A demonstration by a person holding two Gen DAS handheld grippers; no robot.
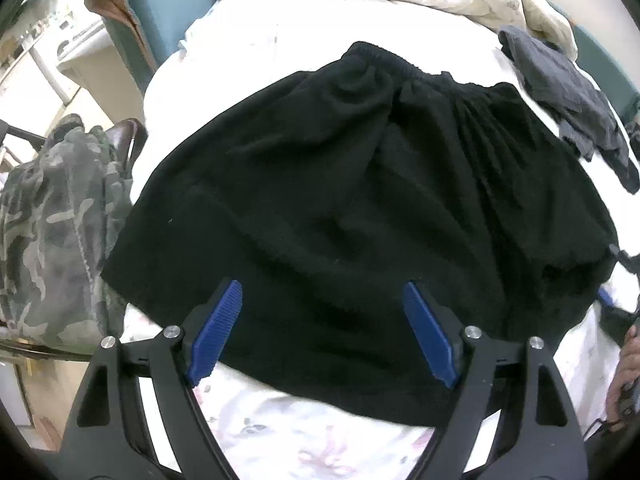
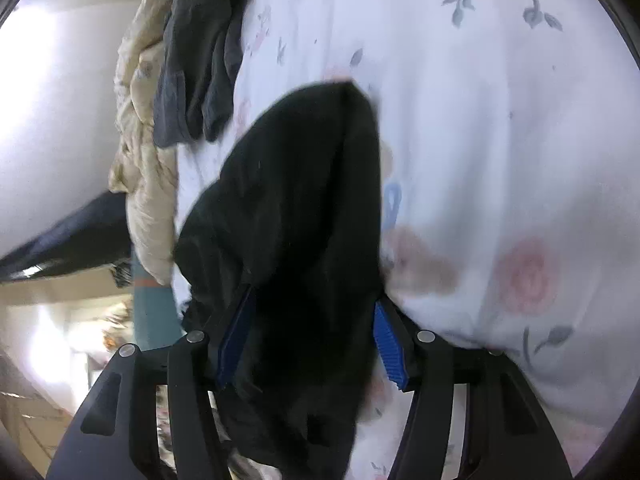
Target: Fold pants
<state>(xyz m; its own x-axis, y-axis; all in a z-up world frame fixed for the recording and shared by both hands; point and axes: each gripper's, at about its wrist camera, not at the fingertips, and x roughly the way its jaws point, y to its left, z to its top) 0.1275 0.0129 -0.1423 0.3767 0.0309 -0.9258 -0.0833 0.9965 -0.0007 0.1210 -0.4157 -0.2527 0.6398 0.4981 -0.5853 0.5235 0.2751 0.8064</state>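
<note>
Two grippers work over black pants (image 1: 340, 184) spread on a floral bedsheet (image 1: 304, 436). The left gripper (image 1: 322, 286) hovers above the near edge, jaws wide apart, holding nothing. The right gripper (image 2: 312, 300) has dark fabric bunched between its blue pads (image 2: 386, 340), whose jaws are parted around it. Grey clothes (image 1: 568, 92) lie nearby.

The left wrist view looks down over the pants (image 1: 340, 184) on the bed (image 1: 248, 44). The right wrist view sits close, tilted sideways. Both share the pants (image 2: 296, 208) and bed (image 2: 500, 140).
</note>
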